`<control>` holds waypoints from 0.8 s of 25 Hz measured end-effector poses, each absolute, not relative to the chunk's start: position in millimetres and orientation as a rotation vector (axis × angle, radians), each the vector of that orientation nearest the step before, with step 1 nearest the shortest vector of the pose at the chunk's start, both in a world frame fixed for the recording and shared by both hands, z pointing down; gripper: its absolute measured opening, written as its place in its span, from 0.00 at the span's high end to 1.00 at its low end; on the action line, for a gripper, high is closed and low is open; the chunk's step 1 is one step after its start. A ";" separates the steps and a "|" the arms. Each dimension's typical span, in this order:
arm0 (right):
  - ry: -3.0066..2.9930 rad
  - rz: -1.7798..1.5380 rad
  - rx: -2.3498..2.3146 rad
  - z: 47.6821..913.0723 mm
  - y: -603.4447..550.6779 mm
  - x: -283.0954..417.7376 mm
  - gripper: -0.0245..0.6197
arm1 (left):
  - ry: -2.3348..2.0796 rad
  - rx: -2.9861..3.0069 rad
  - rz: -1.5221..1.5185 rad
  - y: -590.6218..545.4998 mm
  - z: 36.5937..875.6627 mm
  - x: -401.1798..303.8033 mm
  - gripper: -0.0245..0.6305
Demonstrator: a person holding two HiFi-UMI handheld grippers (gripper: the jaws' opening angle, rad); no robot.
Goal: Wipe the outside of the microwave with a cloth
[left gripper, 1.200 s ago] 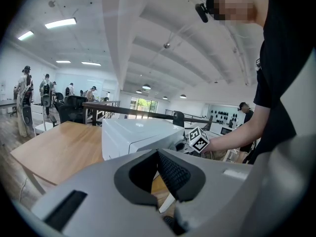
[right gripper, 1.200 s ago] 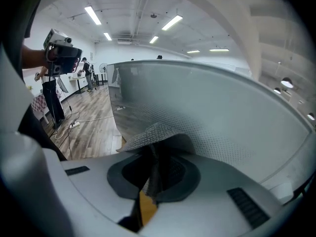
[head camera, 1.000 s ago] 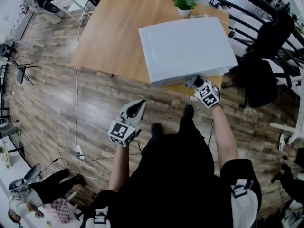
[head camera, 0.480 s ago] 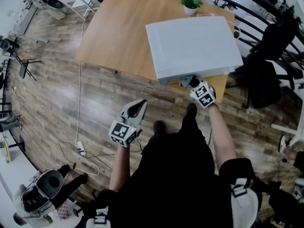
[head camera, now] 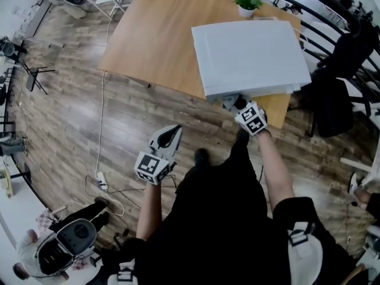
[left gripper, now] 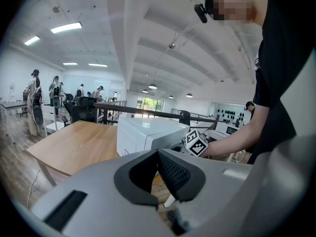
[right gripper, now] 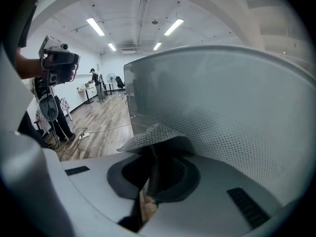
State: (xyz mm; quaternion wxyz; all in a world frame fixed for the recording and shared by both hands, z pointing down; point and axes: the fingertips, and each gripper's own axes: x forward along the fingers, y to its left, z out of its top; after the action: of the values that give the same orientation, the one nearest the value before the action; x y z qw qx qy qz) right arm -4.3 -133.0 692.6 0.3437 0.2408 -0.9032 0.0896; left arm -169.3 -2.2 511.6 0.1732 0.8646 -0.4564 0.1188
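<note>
The head view looks steeply down from above the person [head camera: 225,218] onto the table [head camera: 154,40] and the microwave [head camera: 249,55]. The left gripper view faces that microwave from some way off; the right gripper view sits very near it, just behind the cloth [right gripper: 155,137]. All three share the microwave.

Tabletop [head camera: 154,34]: I see bare light wood.
Potted plant [head camera: 247,3]: green, white pot, at the tabletop's far edge.
Floor [head camera: 71,117]: wood planks.
Power strip [head camera: 101,181]: white, on the floor, cable attached.
Chair [head camera: 329,108]: black, right of the tabletop.
</note>
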 end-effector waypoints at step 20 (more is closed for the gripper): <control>-2.396 0.254 0.574 693.1 -117.2 -58.2 0.94 | -1.340 2.450 0.346 7.5 510.2 -201.6 0.96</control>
State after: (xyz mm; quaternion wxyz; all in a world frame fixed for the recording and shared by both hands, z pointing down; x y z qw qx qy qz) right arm -58.2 -117.2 693.1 0.3264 0.2190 -0.9144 0.0969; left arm -201.6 7.5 510.2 0.1629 0.8590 -0.4699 0.1214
